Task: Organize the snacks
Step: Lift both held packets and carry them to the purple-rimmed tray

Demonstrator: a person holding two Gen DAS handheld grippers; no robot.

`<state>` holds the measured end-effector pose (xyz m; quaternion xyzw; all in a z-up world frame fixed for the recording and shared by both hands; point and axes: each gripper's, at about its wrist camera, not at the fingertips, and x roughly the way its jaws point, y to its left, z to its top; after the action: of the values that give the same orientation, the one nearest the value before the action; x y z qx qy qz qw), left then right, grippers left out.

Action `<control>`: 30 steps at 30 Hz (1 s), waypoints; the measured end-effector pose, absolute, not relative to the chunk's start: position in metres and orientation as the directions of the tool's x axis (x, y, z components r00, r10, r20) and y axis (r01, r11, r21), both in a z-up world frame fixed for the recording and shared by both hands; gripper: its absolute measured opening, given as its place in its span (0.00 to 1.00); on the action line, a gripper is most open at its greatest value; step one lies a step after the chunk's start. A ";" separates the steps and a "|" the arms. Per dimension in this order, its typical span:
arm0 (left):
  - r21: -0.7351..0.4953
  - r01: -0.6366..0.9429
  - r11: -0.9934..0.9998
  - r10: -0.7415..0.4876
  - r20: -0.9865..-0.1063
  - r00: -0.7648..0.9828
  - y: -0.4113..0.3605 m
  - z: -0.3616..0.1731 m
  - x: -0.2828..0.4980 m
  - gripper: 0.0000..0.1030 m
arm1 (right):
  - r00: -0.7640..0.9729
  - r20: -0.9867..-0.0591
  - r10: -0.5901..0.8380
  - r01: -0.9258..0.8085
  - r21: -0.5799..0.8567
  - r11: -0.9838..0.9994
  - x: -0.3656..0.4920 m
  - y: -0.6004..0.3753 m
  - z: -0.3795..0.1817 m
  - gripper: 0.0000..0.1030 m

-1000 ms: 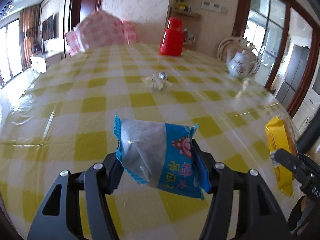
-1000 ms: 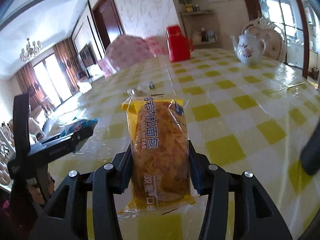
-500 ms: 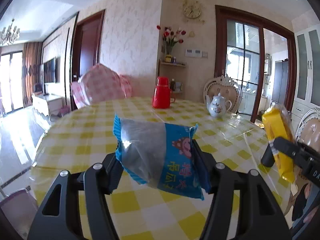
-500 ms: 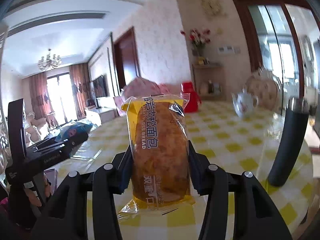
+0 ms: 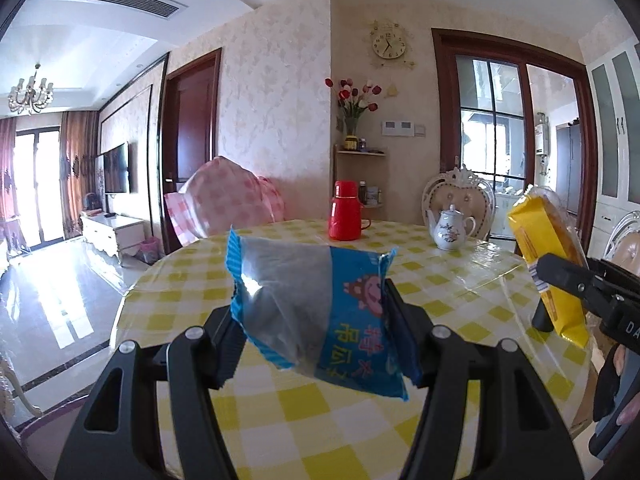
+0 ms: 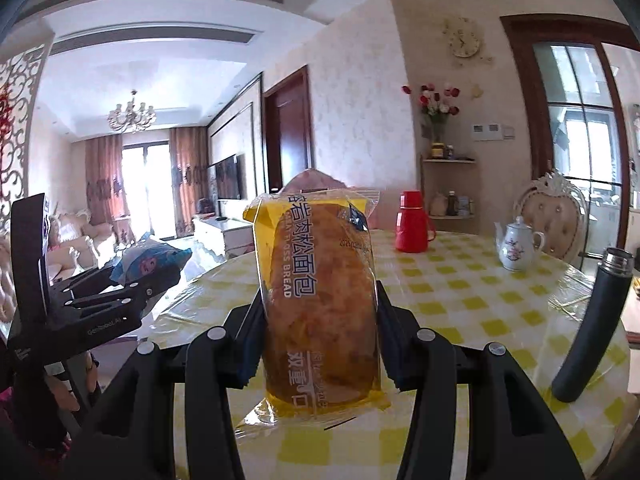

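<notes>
A dining room with pale patterned walls, a wall clock and a round tabletop under a yellow-and-white checked cloth. Near its far edge stand a red flask with its lid on and a lidded white teapot; their contents cannot be seen. A dark bottle stands by the right edge. The left gripper clamps a sealed blue snack packet above the near edge. The right gripper grips a sealed yellow bread packet upright, its bun showing through the wrap
</notes>
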<state>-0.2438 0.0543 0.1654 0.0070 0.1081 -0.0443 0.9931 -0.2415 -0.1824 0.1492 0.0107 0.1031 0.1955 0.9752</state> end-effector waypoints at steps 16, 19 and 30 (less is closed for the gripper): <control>0.000 -0.082 0.997 0.078 -0.293 0.953 0.147 0.142 -0.273 0.61 | 0.755 -0.327 0.568 -0.599 0.008 0.801 -0.241 -0.070 0.121 0.47; -0.012 -0.116 0.993 0.107 -0.295 0.950 0.168 0.140 -0.279 0.61 | 0.731 -0.347 0.588 -0.629 -0.008 0.778 -0.245 -0.050 0.118 0.47; 0.001 -0.206 0.979 0.191 -0.369 0.910 0.230 0.130 -0.290 0.61 | 0.619 -0.409 0.671 -0.746 -0.038 0.665 -0.254 0.023 0.112 0.47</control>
<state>-0.2904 0.2296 0.1301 -0.0189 0.1867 0.1016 0.9770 -0.2538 0.0229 0.1120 -0.1024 0.1833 0.3961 0.8939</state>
